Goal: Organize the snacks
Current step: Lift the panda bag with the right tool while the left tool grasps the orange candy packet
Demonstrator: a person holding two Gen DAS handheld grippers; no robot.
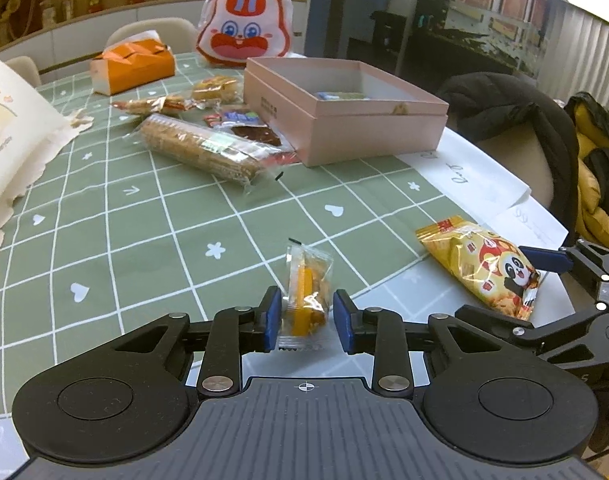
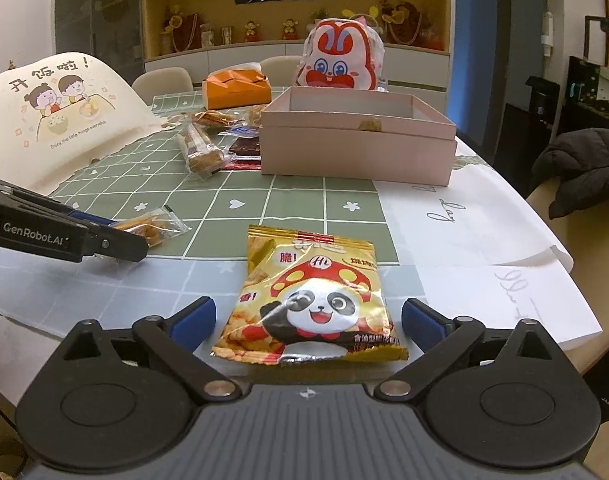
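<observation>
In the left wrist view my left gripper (image 1: 307, 322) is open, its blue pads either side of a small clear snack packet (image 1: 307, 292) lying on the table; the left pad touches the wrapper, the right stands apart. In the right wrist view my right gripper (image 2: 307, 322) is wide open around a yellow panda snack bag (image 2: 310, 300) lying flat near the table's front edge, pads not touching it. The panda bag also shows in the left wrist view (image 1: 480, 266), and the small packet in the right wrist view (image 2: 154, 228). An open pink box (image 2: 356, 148) stands beyond.
Several wrapped snacks, among them a long biscuit pack (image 1: 202, 148), lie left of the pink box (image 1: 344, 120). An orange tissue box (image 1: 130, 64), a rabbit-face bag (image 1: 246, 26) and a cream paper bag (image 2: 60, 112) stand on the table. White paper sheets (image 2: 476, 216) cover the right side. A dark coat (image 1: 516, 116) hangs on a chair.
</observation>
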